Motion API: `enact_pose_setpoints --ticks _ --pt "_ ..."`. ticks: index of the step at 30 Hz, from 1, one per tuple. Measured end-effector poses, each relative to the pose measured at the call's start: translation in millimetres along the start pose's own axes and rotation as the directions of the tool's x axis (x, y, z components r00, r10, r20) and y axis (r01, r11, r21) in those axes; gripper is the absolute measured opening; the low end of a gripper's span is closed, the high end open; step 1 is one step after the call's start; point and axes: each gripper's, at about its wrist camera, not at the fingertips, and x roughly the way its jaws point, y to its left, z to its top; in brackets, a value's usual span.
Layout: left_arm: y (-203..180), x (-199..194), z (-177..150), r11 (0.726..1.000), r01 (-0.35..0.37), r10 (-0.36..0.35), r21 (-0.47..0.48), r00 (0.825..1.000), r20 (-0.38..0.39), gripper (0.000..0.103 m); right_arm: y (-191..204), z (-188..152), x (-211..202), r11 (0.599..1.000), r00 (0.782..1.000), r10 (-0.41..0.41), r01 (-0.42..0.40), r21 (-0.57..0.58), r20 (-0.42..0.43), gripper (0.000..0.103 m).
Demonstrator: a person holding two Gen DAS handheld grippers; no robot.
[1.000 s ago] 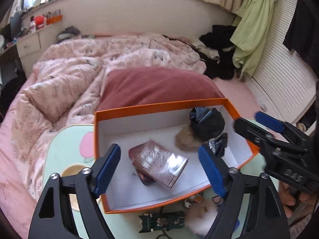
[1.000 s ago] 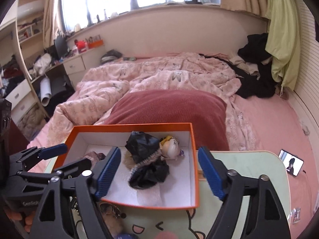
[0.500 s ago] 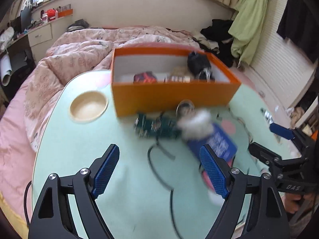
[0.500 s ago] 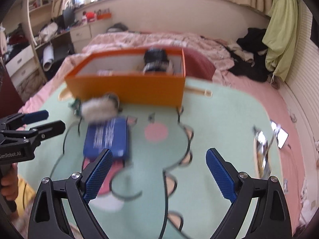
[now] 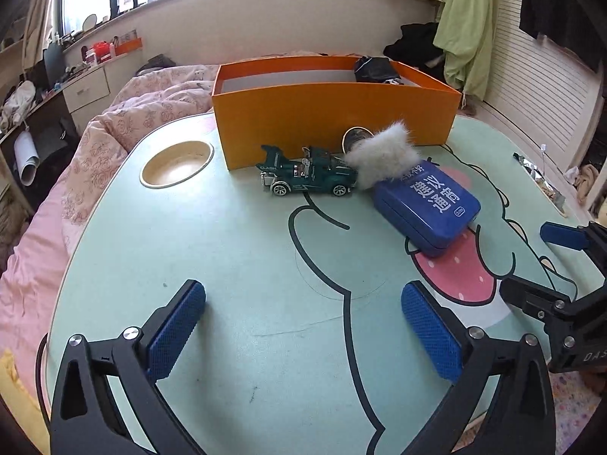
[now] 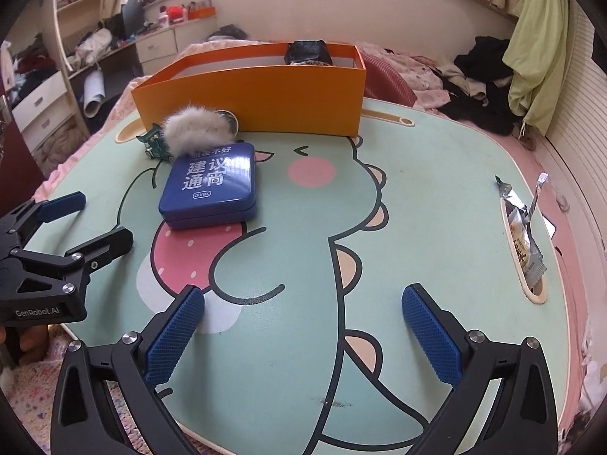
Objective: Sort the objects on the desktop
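tin: flat blue metal tin lying on counter, near orange cardboard box
handling: probably stiff, slippery; gripping across long sides
tools: left tool, right tool both opening, nothing between

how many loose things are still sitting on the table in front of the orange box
4: toy car, white fluffy ball, blue tin, and a round metal thing half hidden behind the fluff. Others may be hidden.

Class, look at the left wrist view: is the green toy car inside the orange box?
No. The green toy car stands on the table in front of the orange box, outside its front wall.
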Motion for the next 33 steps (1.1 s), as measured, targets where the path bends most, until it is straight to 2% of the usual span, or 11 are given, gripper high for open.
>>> enact_pose_setpoints --ticks 33 --pt "0.0 1.0 -2.9 1.0 0.007 -0.008 0.014 1.0 0.017 0.103 1.9 -3.1 0.7 1.0 1.0 0.008 -0.008 -0.01 0.005 0.103"
